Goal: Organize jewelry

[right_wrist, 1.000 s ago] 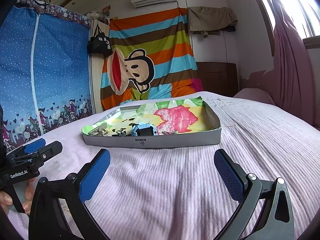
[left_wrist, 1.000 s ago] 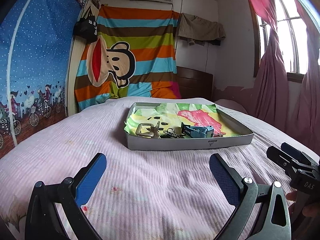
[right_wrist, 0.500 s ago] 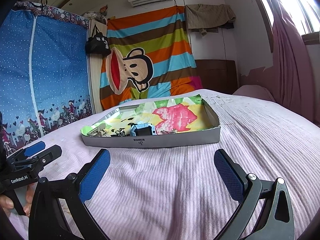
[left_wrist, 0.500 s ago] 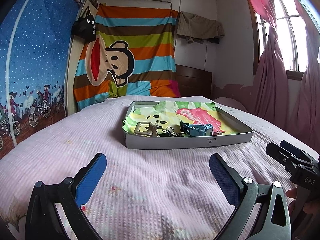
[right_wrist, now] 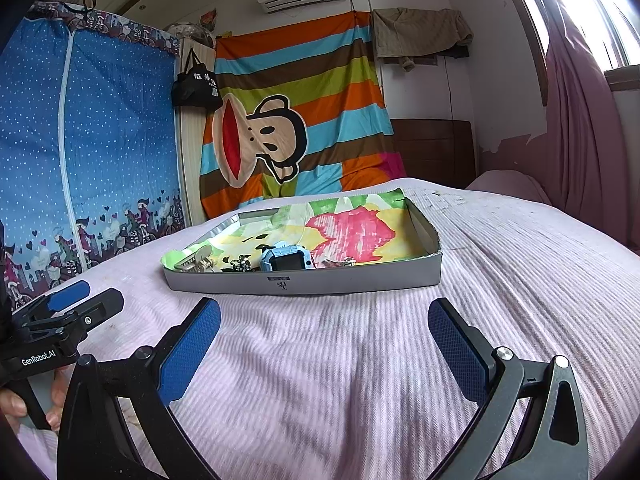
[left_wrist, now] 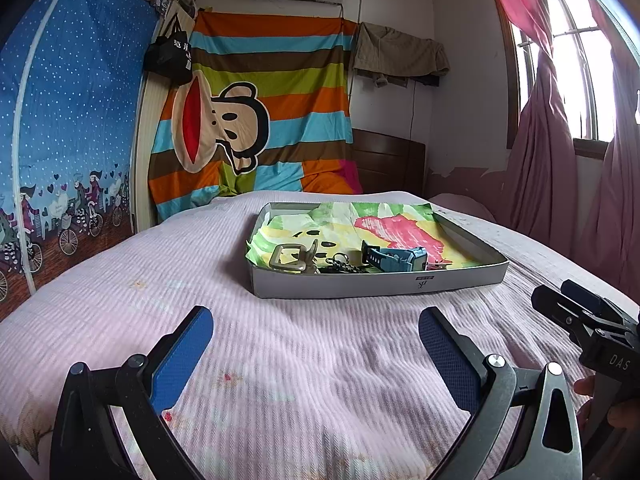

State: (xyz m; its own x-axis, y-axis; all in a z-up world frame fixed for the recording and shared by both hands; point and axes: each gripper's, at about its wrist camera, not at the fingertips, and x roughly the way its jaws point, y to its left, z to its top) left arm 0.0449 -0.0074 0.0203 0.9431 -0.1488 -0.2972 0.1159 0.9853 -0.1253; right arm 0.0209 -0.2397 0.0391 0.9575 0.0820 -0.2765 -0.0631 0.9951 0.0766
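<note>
1. Compared with one second ago, I see almost no change: the grey tray (left_wrist: 376, 286) sits a little higher in the left view and a little lower in the right view, so both devices have only tilted slightly. Nothing inside the tray has moved.
2. The tray lies on the bed (left_wrist: 120, 280), near the middle of the pink cover, ahead of both devices and well apart from them. It is lined with a colourful cloth (left_wrist: 392, 228).
3. The jewelry is gathered along the tray's near wall. From the left I see a beige hair claw (left_wrist: 290, 258), a dark chain piece (left_wrist: 340, 266), a blue watch (left_wrist: 394, 260) and a small red item (left_wrist: 438, 266) that I cannot identify.
4. In the right view the blue watch (right_wrist: 288, 258) is near the centre of the near wall, with the hair claw (right_wrist: 196, 264) towards the tray's near left corner.
5. The left hand-held gripper (left_wrist: 316, 338) has its fingers wide apart over the bed cover. It holds nothing.
6. The right hand-held gripper (right_wrist: 324, 328) is also spread wide and empty, above the cover.
7. Each device appears at the side of the other's view, with a part of a hand (right_wrist: 24, 408) on the handle.
</note>
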